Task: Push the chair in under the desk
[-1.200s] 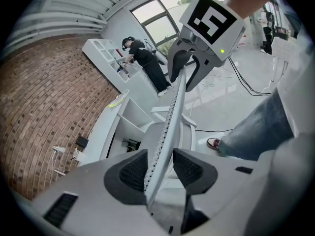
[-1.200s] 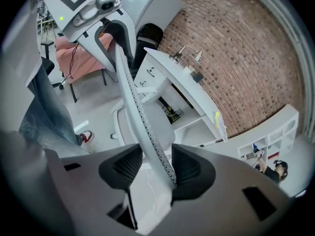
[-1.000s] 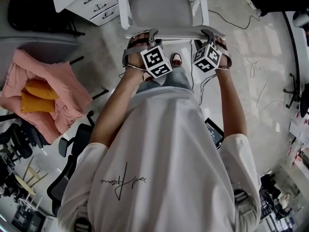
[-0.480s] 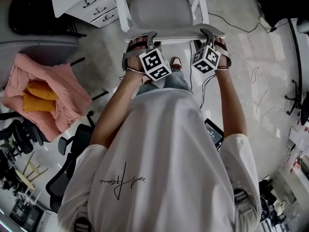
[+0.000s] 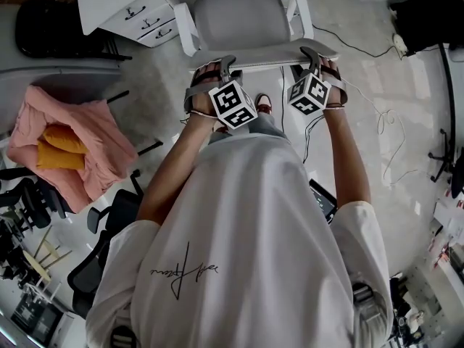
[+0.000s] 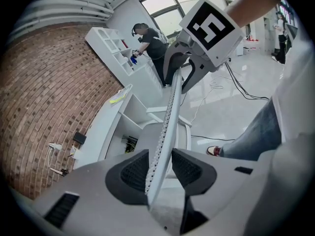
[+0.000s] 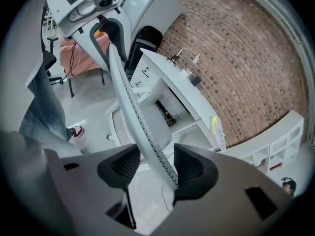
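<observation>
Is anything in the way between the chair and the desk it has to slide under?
Nothing that I can see. The chair faces the open space under the desk. The desk's drawers stand off to the left in the head view, beside the chair's path and not across it. The seat hides the floor right beneath it.

A pale, glossy floor [image 5: 156, 100] spreads out below me and throws back the daylight. At my 9 o'clock a pink cloth [image 5: 98, 154] lies in a heap, with 2 orange cushions [image 5: 61, 147] on top of it. Black office chairs [image 5: 29, 201] crowd in at 8 o'clock. Thin cables [image 5: 384, 118] trail over the floor at 2 o'clock. A red brick wall [image 6: 44, 97] runs along one side of the room. Past it a white shelf unit [image 6: 115, 48] stands with a person [image 6: 150, 41] beside it, below tall, bright windows [image 6: 172, 9].
</observation>
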{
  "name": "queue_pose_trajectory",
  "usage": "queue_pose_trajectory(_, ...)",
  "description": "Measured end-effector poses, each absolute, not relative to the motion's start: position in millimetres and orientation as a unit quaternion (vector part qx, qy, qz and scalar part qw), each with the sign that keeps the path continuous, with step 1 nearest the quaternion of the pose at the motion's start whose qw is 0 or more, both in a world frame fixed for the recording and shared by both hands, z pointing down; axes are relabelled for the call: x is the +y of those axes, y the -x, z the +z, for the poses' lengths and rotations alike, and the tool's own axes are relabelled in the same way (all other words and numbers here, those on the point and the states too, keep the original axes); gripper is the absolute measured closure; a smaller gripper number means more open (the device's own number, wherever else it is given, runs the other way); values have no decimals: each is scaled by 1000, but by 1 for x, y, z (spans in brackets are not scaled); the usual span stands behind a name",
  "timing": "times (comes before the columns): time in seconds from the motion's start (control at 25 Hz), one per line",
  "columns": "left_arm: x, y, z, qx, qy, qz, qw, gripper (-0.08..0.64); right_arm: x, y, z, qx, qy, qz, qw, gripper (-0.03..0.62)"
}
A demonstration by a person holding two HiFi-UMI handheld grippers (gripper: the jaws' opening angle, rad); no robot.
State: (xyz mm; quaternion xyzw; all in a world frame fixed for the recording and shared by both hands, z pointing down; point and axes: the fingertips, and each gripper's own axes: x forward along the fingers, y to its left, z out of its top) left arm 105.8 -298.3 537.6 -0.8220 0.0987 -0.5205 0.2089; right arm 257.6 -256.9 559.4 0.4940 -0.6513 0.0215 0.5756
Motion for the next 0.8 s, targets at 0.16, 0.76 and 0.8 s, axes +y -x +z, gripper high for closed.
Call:
queue_pose_trajectory(0.16,-285,-123,535,92,827,-512,215,430,-258,-280,563,-645,-490,28,585,354)
queue_pose_trajectory(0.76,-297,-144,535,130,820,-521,199,419,-278,-305,562,-658,-478,-8,582,344)
queue_pose_trajectory(0.8,-300,-146,535,135,818,-523,197,416,-282,-306,560,-660,-478,-11,580,344)
